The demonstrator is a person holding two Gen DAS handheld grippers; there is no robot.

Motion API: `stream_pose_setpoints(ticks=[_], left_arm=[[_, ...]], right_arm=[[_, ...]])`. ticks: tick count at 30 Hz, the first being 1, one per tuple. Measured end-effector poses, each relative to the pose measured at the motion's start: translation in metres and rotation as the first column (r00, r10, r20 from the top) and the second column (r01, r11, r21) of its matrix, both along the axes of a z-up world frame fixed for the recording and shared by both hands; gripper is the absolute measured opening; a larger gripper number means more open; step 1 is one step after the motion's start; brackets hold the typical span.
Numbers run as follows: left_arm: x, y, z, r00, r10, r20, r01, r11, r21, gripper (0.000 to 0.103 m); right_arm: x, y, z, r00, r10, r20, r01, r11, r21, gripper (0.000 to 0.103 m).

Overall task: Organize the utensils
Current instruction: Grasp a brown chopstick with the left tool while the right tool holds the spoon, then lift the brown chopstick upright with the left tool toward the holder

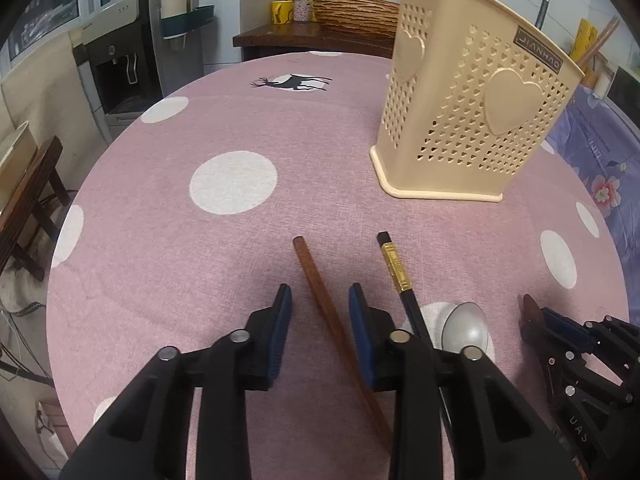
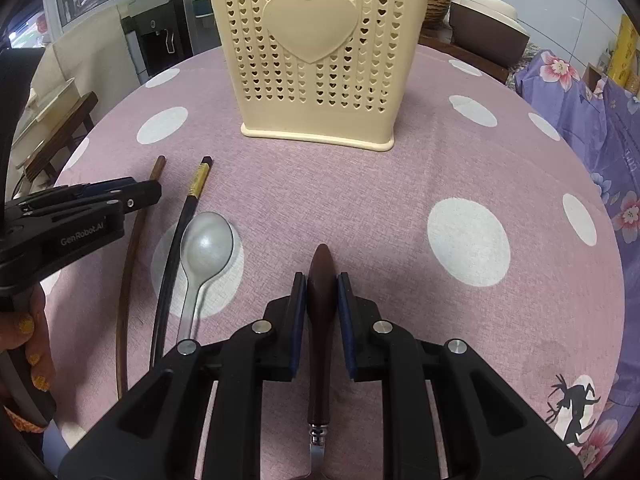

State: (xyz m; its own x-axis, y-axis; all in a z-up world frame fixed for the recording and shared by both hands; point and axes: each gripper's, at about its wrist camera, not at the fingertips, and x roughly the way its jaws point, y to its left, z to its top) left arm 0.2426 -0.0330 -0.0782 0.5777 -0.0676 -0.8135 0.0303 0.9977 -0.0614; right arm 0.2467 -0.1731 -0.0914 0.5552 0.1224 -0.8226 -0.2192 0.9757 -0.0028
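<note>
- On the pink dotted tablecloth (image 1: 168, 240), left gripper (image 1: 320, 300) spread wide astride a brown chopstick (image 1: 320, 292), not gripping.
- Right gripper (image 2: 322, 284) clamps a dark wooden handle (image 2: 321, 320); its working end is cut off.
- Spoon (image 2: 206, 246) handle partly hidden.

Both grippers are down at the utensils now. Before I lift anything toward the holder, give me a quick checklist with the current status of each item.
1. Right gripper closed on the brown-handled utensil: ok, both pads sit against the handle.
2. Left gripper straddling the brown chopstick: ok, one finger on each side.
3. Left gripper closed on that chopstick: not ok, gaps show on both sides.
4. Black chopstick outside the left fingers: ok, it lies just to their right.
5. Spoon free of both grippers: ok, it lies on the tablecloth.
6. Room inside the utensil holder: cannot tell, its opening is not visible.
</note>
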Motion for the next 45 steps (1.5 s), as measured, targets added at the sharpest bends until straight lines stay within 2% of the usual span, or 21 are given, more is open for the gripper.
stream_pose_setpoints(ticks=[3,13,18,22,27,31,36,41,45], left_arm=[[0.003,-0.006,0.000,1.000,-0.006,-0.006,0.006,1.000,0.014,0.012],[0.004,-0.011,0.001,1.000,-0.003,-0.004,0.003,1.000,-0.002,0.010],[0.000,-0.011,0.006,1.000,-0.015,0.013,0.016,1.000,-0.022,0.008],[-0.012,-0.009,0.023,0.998,-0.026,0.058,0.029,0.998,-0.055,0.008],[-0.033,0.001,0.060,0.989,-0.038,0.145,0.054,0.992,-0.111,0.008],[-0.051,0.012,0.095,0.974,-0.042,0.224,0.078,0.985,-0.157,0.008],[-0.069,0.020,0.129,0.950,-0.042,0.310,0.099,0.981,-0.169,0.007],[-0.077,0.024,0.145,0.933,-0.042,0.356,0.106,0.981,-0.161,0.007],[-0.075,0.025,0.147,0.933,-0.043,0.358,0.112,0.978,-0.174,0.007]], right_arm=[[0.004,0.002,0.000,1.000,0.016,-0.002,-0.016,1.000,-0.008,0.017],[0.002,0.003,0.000,0.999,0.042,0.020,-0.042,0.999,-0.012,0.017],[-0.002,-0.001,0.005,0.998,0.036,0.050,-0.037,0.999,0.027,0.016],[-0.015,-0.003,0.023,0.993,0.041,0.108,-0.046,0.998,0.049,0.016],[-0.035,-0.015,0.057,0.981,0.033,0.191,-0.053,0.994,0.101,0.016],[-0.050,-0.025,0.084,0.970,0.017,0.243,-0.054,0.988,0.146,0.016],[-0.070,-0.037,0.113,0.954,0.001,0.298,-0.062,0.979,0.194,0.016],[-0.081,-0.043,0.128,0.947,0.002,0.321,-0.073,0.975,0.209,0.016],[-0.082,-0.041,0.130,0.946,0.007,0.323,-0.076,0.977,0.200,0.016]])
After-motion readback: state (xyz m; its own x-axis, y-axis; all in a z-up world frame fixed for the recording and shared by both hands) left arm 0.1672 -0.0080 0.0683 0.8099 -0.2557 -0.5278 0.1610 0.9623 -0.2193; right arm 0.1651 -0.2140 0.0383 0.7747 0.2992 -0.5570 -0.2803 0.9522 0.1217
